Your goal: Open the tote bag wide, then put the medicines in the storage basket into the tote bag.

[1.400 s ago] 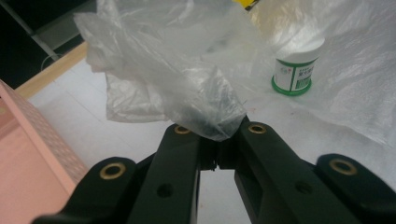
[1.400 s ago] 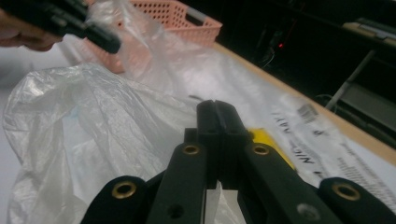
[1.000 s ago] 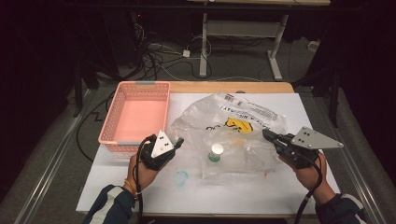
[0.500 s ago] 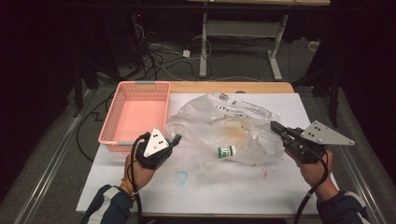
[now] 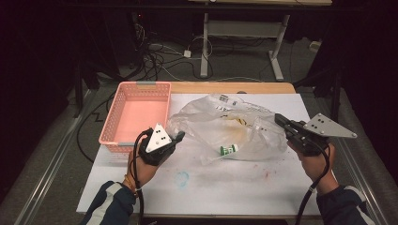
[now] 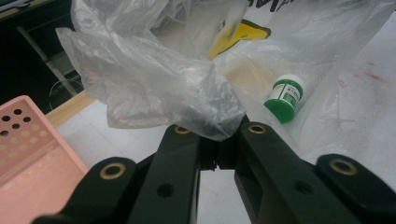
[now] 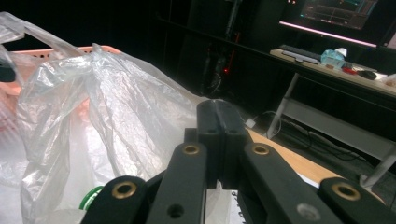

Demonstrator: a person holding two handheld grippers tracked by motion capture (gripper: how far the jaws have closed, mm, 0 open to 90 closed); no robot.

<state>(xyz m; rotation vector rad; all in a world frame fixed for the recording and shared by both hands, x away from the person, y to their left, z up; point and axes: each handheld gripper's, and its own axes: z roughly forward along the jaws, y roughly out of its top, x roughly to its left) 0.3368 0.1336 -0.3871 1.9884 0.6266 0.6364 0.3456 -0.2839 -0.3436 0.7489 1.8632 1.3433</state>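
A clear, crinkled plastic bag (image 5: 230, 124) lies spread across the middle of the white-topped bench (image 5: 187, 187), with a small green-capped white bottle (image 5: 228, 150) resting on its side inside it, near the edge closest to the person. A pink perforated plastic basket (image 5: 136, 115) stands just beside the bag, at its left.

The left gripper (image 5: 177, 137) has its fingers clenched on a bunched fold at the bag's left edge; in the left gripper view the film (image 6: 187, 102) wells up from between the fingertips, and the bottle (image 6: 285, 99) lies beyond them, apart from them. The right gripper (image 5: 280, 121) is also clamped tight, at the bag's right edge; whether film is actually caught between those fingers cannot be told from the right gripper view.

The bag looks very light, limp and slippery, so it probably slides out of a shallow pinch; gathered folds or the rim give the surest hold. The bottle seems light and rigid, and likely to roll when the film is lifted.
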